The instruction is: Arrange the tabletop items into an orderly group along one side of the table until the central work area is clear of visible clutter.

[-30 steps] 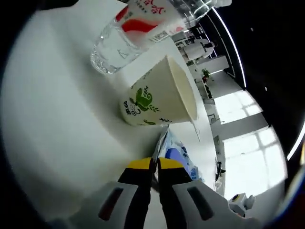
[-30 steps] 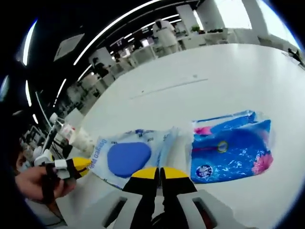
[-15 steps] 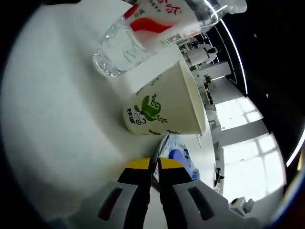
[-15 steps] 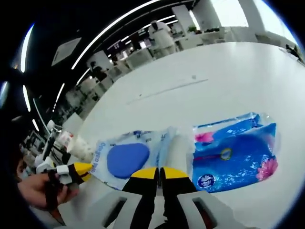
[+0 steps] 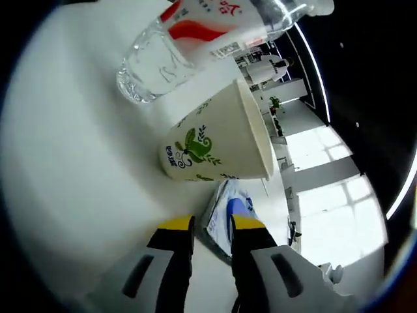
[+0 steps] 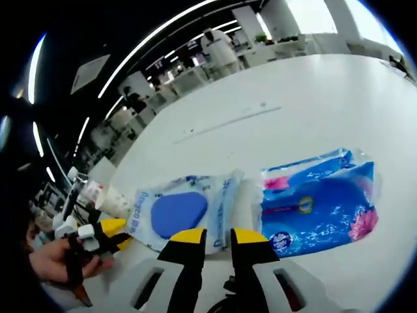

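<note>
A white wet-wipes pack (image 6: 179, 212) with a blue oval flap lies flat on the white table (image 6: 273, 111). Its near edge sits just ahead of my right gripper (image 6: 219, 236), which is open and holds nothing. My left gripper (image 5: 212, 225) is open too, with the wipes pack's (image 5: 225, 207) end lying between its yellow tips. In the right gripper view a hand holds the left gripper (image 6: 120, 233) at the pack's left end. Beyond it stand a paper cup (image 5: 215, 140) with a green leaf print and a clear water bottle (image 5: 189, 39) with a red label.
A blue tissue pack (image 6: 319, 199) lies to the right of the wipes pack, with a narrow gap between them. The white table (image 5: 71, 163) runs on far past both packs. Office desks and people show in the background.
Both grippers were shut on the wipes pack's edges and have opened, letting it go. The pack lies flat on the table.
</note>
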A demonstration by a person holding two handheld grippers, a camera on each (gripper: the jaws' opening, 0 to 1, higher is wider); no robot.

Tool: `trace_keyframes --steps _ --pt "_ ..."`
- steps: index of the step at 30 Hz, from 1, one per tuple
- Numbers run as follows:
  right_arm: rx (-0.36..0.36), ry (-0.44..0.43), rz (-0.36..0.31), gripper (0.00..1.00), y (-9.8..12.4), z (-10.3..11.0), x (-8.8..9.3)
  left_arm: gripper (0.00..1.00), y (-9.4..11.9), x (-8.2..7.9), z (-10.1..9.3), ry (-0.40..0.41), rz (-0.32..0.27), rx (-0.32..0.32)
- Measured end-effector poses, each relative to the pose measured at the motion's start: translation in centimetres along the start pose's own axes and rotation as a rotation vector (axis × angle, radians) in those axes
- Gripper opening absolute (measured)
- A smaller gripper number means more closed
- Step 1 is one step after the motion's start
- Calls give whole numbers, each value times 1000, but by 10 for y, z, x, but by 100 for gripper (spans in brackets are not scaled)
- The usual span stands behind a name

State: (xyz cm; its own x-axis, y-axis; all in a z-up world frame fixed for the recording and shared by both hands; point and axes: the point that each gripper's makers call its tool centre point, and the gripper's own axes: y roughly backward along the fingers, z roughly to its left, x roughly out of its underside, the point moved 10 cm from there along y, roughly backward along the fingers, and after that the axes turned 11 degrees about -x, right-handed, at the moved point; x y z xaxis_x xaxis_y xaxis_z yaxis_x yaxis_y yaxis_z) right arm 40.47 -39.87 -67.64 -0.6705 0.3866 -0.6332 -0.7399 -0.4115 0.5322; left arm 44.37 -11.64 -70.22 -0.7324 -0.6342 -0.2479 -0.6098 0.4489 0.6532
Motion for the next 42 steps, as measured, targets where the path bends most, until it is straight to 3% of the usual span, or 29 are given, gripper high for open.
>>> trace_keyframes --steps 13,17,23,32,37,42 --pt "3 -16 -14 8 14 5 3 13 19 -3 5 -21 -21 2" --pt "13 -16 -24 8 25 1 5 14 28 3 3 -137 12 27" --pt "30 2 -25 10 47 -7 10 13 37 24 5 -209 61 17" --pt "89 9 -15 12 87 -33 26 13 38 62 -10 -345 141 58" --pt "100 -10 -7 15 99 -39 38 14 34 91 -21 -437 203 76" --pt "95 -5 27 18 100 -39 52 14 26 125 -39 -449 268 99"
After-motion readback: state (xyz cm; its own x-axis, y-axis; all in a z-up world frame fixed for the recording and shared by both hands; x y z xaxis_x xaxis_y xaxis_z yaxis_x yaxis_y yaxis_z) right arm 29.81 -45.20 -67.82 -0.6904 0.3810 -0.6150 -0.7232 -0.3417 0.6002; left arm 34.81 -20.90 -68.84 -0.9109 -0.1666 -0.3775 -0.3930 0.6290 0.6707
